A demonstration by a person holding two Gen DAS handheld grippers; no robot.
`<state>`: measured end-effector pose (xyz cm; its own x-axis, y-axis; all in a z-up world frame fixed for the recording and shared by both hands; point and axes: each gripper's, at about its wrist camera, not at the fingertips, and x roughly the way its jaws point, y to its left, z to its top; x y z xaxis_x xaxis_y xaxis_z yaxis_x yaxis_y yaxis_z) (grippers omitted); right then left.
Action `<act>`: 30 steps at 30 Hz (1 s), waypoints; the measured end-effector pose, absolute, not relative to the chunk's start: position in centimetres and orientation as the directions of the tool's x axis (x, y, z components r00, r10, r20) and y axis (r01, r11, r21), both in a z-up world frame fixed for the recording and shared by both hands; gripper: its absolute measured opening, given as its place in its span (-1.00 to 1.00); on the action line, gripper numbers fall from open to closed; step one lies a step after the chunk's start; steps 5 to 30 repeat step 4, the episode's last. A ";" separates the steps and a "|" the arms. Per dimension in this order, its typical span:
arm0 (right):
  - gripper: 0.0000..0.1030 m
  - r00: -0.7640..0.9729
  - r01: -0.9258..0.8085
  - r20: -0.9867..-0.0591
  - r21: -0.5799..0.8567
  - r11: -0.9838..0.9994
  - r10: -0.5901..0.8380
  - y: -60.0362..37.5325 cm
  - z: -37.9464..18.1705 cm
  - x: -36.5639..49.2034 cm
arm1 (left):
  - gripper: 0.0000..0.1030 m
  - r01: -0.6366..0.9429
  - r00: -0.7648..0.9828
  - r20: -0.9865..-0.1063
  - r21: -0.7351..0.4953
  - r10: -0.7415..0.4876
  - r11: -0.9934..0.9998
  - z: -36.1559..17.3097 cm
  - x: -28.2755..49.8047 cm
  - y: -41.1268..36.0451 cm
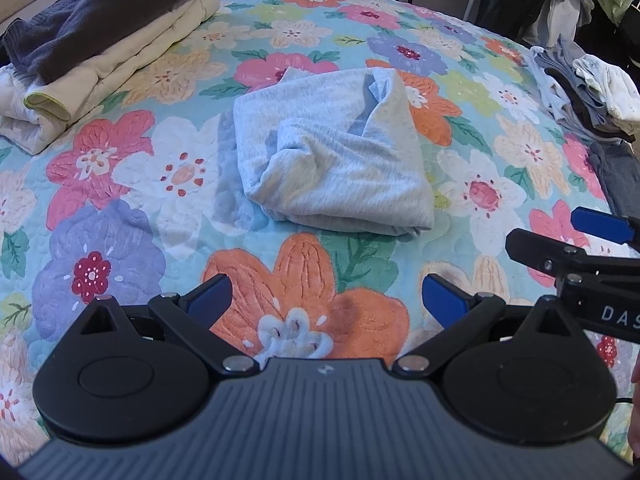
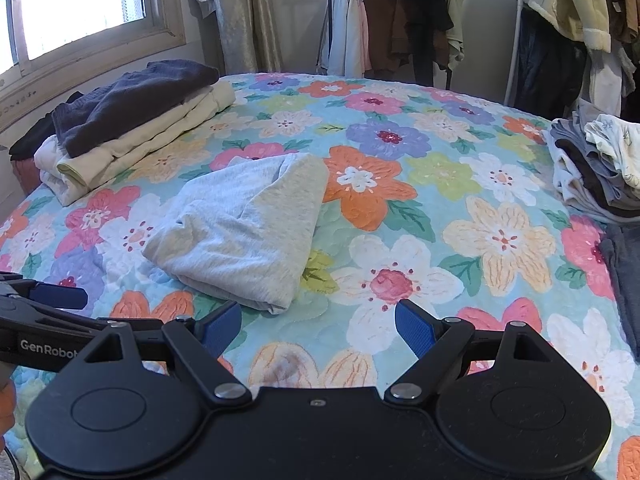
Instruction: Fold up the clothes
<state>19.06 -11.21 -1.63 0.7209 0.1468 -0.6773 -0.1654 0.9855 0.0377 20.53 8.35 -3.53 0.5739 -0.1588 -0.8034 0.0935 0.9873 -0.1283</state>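
The jaws of the left gripper [image 1: 326, 300] and right gripper [image 2: 318, 326] are being held apart above the grey garment [image 1: 332, 156], while the window [image 2: 72, 4] is being shown only in the right wrist view.

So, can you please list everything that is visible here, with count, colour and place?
quilt: one, floral on light blue, covers the bed
grey garment: one, light grey, folded, middle of quilt
folded stack: one, dark grey on cream and white, far left by the window
loose pile: one, grey, brown and white, right edge
window: one, bright, upper left
hanging clothes: several, mixed colours, behind the bed
left gripper: black, blue pads, open, empty
right gripper: same, open, empty
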 end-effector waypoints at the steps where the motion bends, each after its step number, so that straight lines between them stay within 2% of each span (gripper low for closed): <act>1: 0.70 0.721 -0.165 -0.677 0.037 0.986 0.146 -11.2 -1.7 19.0 | 1.00 0.094 0.574 -0.804 -0.126 -0.157 0.988 -3.5 20.5 8.3; 30: 0.70 0.723 -0.164 -0.676 0.036 0.986 0.144 -11.1 -1.6 19.0 | 1.00 0.100 0.572 -0.805 -0.120 -0.156 0.988 -3.5 20.5 8.2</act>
